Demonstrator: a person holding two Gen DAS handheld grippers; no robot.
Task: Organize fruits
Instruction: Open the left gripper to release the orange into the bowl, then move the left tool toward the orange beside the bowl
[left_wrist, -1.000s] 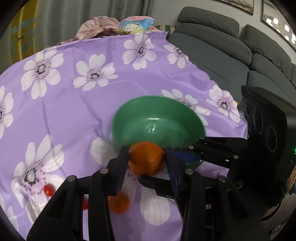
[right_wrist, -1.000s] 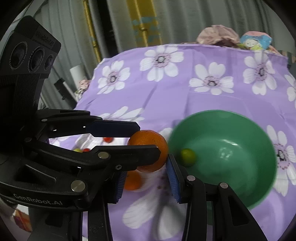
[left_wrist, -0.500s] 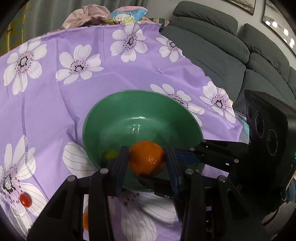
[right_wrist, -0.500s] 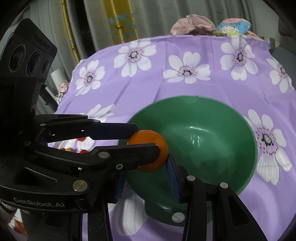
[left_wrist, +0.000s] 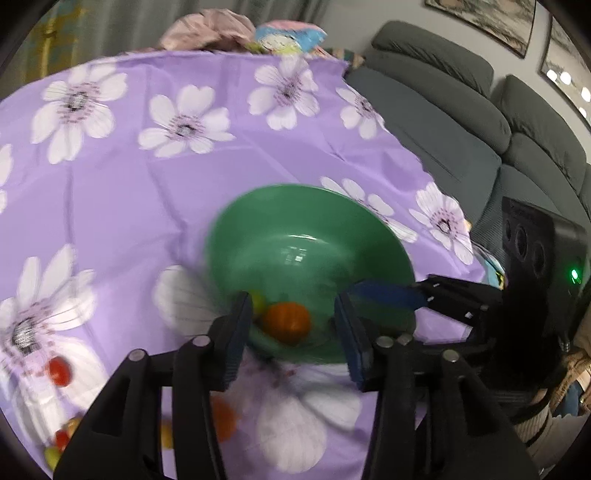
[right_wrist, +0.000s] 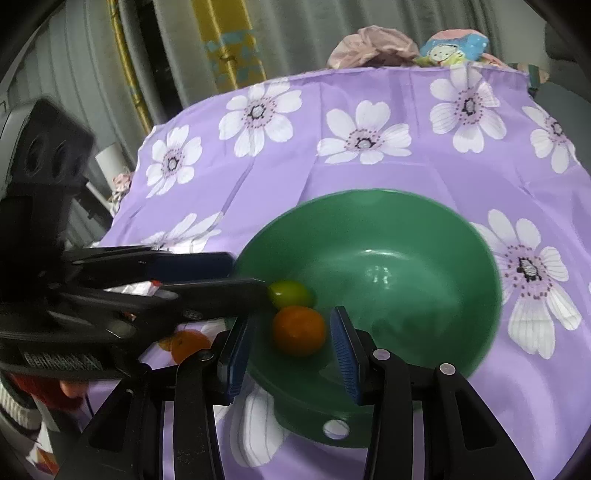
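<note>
Left wrist: purple floral tablecloth (left_wrist: 155, 206), grey sofa (left_wrist: 461, 122) beside; both claws spread.

Purple tablecloth (left_wrist: 110, 206) w/ big white daisy print covers the whole table, creased in a few spots. At the far edge there's a crumpled pink cloth (right_wrist: 373, 46) and right next to it a kids' pillow or bag (right_wrist: 456, 46) w/ a cartoon face, light blue/pink. Grey sofa (left_wrist: 461, 122) sits just past the right side of the table, couple of framed pics (left_wrist: 491, 22) on the wall above it. Grey curtains (right_wrist: 314, 33) in the bg, plus a yellow strip (right_wrist: 229, 40) w/ teal marks, can't tell what it is tbh.
</note>
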